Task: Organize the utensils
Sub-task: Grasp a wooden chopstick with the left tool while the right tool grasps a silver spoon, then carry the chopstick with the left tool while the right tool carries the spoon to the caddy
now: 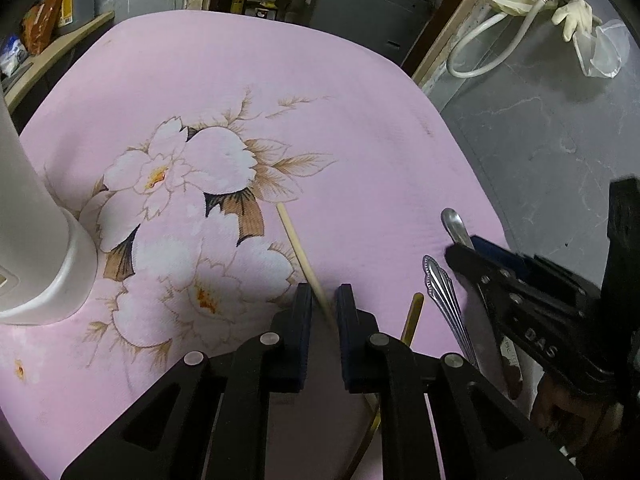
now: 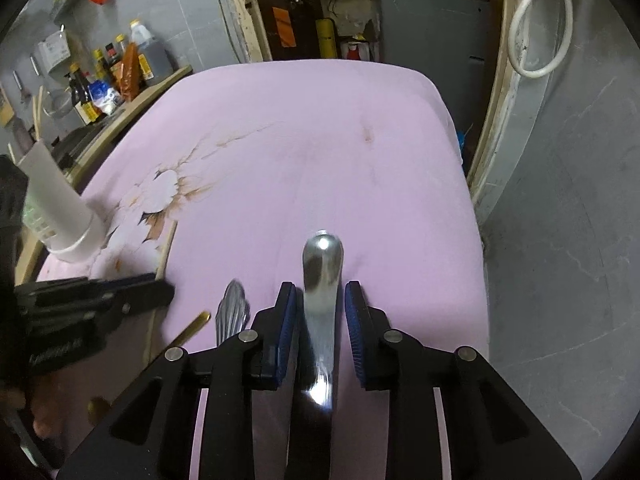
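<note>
Both grippers sit released over the near edge of the pink cloth (image 1: pixel 320 80): left gripper (image 1: pixel 324 292) straddling a wooden chopstick (image 1: pixel 298 248), right gripper (image 2: pixel 320 292) flanking a plain steel handle (image 2: pixel 322 280), with a fluted handle (image 2: pixel 230 308) just left.

Steel handle (image 2: pixel 322 300) between right claw (image 2: pixel 321 320) fingers

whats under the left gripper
A wooden chopstick runs under the left gripper between its open fingers, lying on the pink cloth. Its near end is hidden by the gripper body.
</note>
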### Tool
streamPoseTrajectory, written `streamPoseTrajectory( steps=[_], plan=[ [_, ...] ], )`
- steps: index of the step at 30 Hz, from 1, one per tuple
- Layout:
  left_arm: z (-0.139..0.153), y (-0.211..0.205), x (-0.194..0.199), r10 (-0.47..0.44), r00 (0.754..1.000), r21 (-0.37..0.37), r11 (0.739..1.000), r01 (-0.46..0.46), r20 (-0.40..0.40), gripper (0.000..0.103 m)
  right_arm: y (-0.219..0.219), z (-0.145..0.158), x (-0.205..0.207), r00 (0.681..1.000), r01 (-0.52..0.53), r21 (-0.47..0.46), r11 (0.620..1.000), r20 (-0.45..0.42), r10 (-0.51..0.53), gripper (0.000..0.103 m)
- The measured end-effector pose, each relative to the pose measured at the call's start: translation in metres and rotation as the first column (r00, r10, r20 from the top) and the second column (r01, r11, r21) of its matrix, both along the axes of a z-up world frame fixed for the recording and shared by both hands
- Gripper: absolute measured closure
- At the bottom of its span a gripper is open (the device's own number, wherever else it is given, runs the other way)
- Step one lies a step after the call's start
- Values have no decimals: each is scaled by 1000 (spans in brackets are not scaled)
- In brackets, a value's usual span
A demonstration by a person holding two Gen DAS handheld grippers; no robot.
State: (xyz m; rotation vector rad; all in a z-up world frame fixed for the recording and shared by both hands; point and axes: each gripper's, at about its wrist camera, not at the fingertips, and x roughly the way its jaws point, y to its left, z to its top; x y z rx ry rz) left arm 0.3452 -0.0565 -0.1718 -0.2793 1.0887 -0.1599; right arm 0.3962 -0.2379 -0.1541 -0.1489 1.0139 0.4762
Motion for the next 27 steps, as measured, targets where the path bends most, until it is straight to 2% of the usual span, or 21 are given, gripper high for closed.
streamPoseTrajectory(
  steps=[4,6,10,13,17,21,27],
  plan=[
    [1,-8,3,-17,1000,42,999,17,9,93,8,1,1,1000,-11,-55,998,-8,11,79],
    [1,-9,2,-10,1000,42,999,10,15,95,6,2,2,1000,-5,-56,998,-18,4,84],
    [2,-1,-2,25,1000,-1,1000,-25,14,100,-6,5,4,999,23,14,1000,-37,-22,88],
    [11,6,-12,48,997,-16,999,-47,54,101,-17,12,-3,1000,21,92,996,-21,-19,88],
    [29,15,-29,101,987,-47,994,-96,128,101,-28,30,-24,998,-5,191,982,66,-7,88],
    [48,22,-49,153,967,-57,988,-144,206,101,-30,46,-42,988,-28,239,971,152,-9,88],
    [64,24,-60,186,943,-54,983,-178,278,101,-27,50,-51,980,-22,275,961,198,-34,88]
  ],
)
